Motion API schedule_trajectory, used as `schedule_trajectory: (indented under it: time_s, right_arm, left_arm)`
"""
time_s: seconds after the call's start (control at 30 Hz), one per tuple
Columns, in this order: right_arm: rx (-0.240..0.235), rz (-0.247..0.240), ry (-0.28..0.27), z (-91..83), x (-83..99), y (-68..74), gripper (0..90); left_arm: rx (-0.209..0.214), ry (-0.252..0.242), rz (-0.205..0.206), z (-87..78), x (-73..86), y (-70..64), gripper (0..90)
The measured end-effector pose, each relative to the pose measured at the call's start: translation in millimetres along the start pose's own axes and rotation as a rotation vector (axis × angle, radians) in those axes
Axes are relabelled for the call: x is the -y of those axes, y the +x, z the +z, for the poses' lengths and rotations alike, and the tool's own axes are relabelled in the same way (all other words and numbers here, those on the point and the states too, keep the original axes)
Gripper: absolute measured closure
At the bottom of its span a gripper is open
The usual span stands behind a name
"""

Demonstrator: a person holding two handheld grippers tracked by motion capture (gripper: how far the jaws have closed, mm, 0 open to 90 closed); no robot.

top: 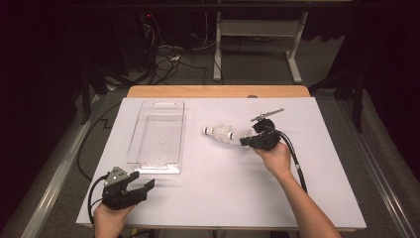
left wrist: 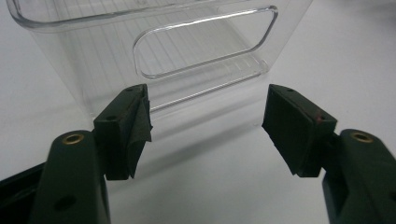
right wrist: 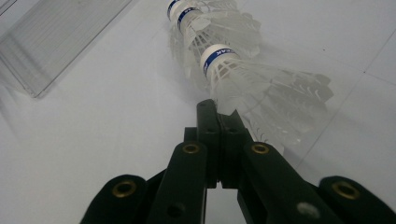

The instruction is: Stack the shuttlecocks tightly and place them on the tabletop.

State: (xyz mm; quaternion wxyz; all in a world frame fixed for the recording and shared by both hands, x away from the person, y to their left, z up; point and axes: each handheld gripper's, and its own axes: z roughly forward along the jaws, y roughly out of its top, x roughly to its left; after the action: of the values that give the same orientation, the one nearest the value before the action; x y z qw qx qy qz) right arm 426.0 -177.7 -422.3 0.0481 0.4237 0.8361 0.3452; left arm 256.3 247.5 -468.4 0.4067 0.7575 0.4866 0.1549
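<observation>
Gripping the feather edge of the shuttlecocks (top: 224,133), right gripper (top: 246,142) has its jaws closed; the stack lies mid-table, right of the bin (top: 159,115). Left gripper (top: 141,182) wide open, holding nothing, near-left.

left tool (top: 141,187): black, grey plate | right tool (top: 246,141): black, brass screws, black cable

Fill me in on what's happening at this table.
A person works at a white table with a hand-held gripper in each hand. The right hand-held gripper is shut on the feather skirt of the nearest in a nested row of shuttlecocks lying on the table to the right of a clear plastic bin. The left hand-held gripper is open, holds nothing, and points at the bin's near end wall with its cut-out handle. The bin looks empty.
</observation>
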Motion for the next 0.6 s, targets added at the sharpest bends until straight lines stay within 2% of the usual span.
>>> schedule_trajectory:
  time_s: [0.6]
  right_arm:
    - [0.001,-0.002,0.01,8.3,-7.1,2.0,90.0]
  left_arm:
    - [0.002,0.001,0.002,-0.6,0.1,0.6,33.1]
